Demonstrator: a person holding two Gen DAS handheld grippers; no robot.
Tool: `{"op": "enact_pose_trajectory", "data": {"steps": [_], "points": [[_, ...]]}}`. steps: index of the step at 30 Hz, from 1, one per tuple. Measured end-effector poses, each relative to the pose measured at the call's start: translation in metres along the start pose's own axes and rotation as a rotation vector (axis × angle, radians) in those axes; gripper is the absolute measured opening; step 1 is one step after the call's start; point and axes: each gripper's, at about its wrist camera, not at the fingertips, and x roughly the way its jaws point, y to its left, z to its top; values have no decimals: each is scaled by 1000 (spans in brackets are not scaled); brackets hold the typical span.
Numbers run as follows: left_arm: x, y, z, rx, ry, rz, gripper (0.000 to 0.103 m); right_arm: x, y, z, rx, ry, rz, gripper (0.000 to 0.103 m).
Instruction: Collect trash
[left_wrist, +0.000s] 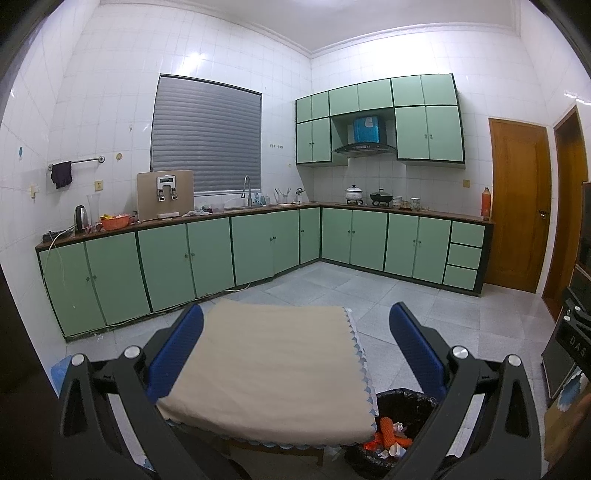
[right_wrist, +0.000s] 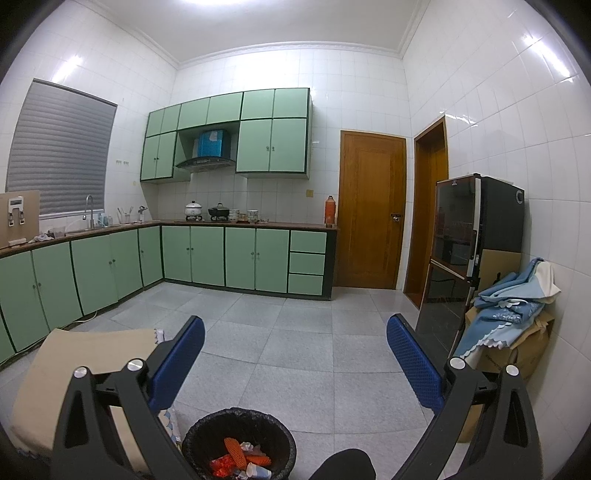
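the left gripper (left_wrist: 295, 345) has its blue fingers (left_wrist: 177, 354) spread wide with nothing between them, hanging above the beige-covered table (left_wrist: 266, 369). the right gripper (right_wrist: 295, 363) is the same, pads (right_wrist: 413, 365) far apart and empty, held over bare floor tiles with the black-lined trash bin (right_wrist: 239, 443) just below and ahead of it. the trash (right_wrist: 240, 456) sits inside that bin: orange mesh netting, red scraps and crumpled white bits, lying low against the liner. the bin stands on the floor just beside the table's corner, under the scalloped edge of the cloth (left_wrist: 364, 373). no loose rubbish shows on the tabletop, so the collecting looks close to done, though the near floor is hidden behind the gripper bodies.

the risks i'd judge from here: the bin is light-looking and close under both grippers, so a low sweep of either one could clip its rim and tip the contents back out. the cloth's hanging edge is near the bin mouth; a finger catching it could drag the cover off the table. a dark rounded shape (right_wrist: 343, 463) at the bottom of the right view, possibly the person's knee, sits right by the bin and could nudge it
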Motion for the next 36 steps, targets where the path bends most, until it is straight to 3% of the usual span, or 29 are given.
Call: {"op": "enact_pose_trajectory", "data": {"steps": [36], "points": [[2,-1,0,4,4,1,98,3,-2,3,-10,-5,-1,97]]}}
